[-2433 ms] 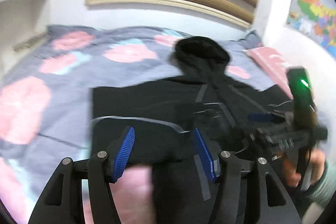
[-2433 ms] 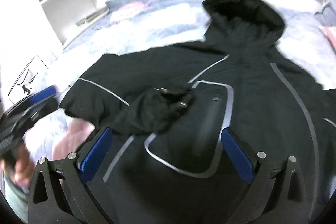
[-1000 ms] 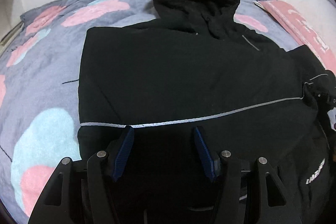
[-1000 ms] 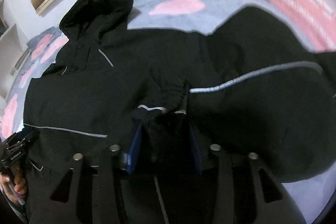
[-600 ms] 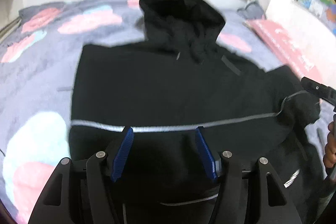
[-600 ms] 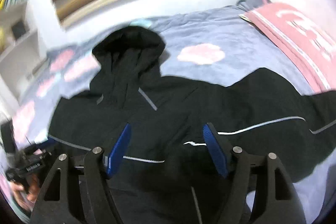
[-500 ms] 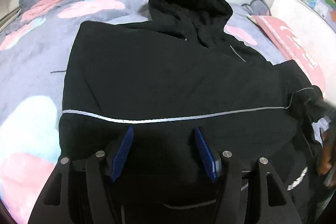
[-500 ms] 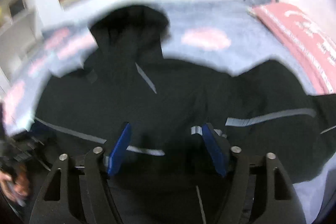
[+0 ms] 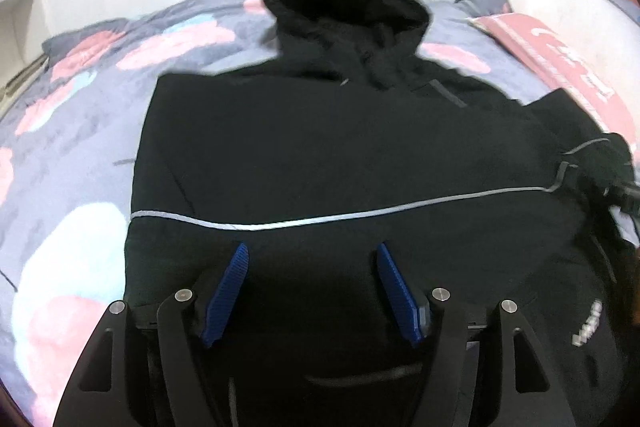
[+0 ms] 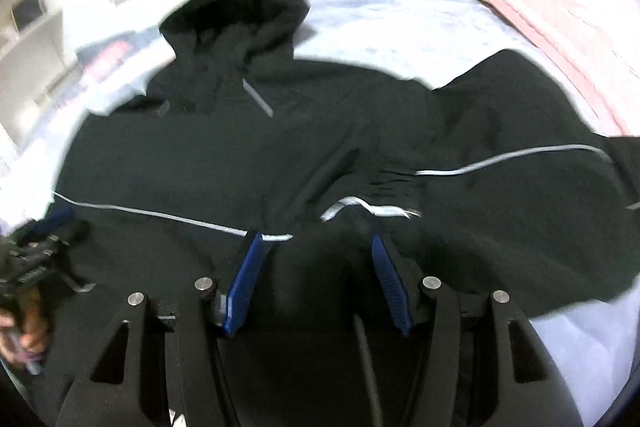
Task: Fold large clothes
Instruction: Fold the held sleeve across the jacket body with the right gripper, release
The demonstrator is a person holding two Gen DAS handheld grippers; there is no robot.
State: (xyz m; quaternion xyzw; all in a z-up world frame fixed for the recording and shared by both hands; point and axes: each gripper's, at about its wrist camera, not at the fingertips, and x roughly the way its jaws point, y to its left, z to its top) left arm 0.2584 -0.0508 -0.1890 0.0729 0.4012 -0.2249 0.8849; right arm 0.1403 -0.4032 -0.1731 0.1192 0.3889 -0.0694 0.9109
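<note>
A black hooded jacket [image 9: 320, 147] lies spread on the bed, hood [image 9: 344, 7] at the far end, with a thin reflective stripe [image 9: 320, 223] across its body. My left gripper [image 9: 312, 259] hovers over the near part of the jacket. Its jaws are opening and no fabric is pinched between the blue pads. In the right wrist view my right gripper [image 10: 316, 243] hangs just short of the sleeve cuff [image 10: 368, 207], which lies folded onto the jacket [image 10: 224, 155]. Its jaws are opening too, and nothing is between them.
The bed has a grey duvet [image 9: 80, 115] with pink and pale blue blotches. A pink pillow [image 9: 560, 67] lies at the right by the wall, and white shelves [image 10: 32, 27] stand at the left. A person's hand [image 10: 28, 323] holds the left tool.
My right gripper has let go of the sleeve cuff it was shut on and has drawn back and up. The sleeve now rests on the jacket. My left gripper has pulled back slightly.
</note>
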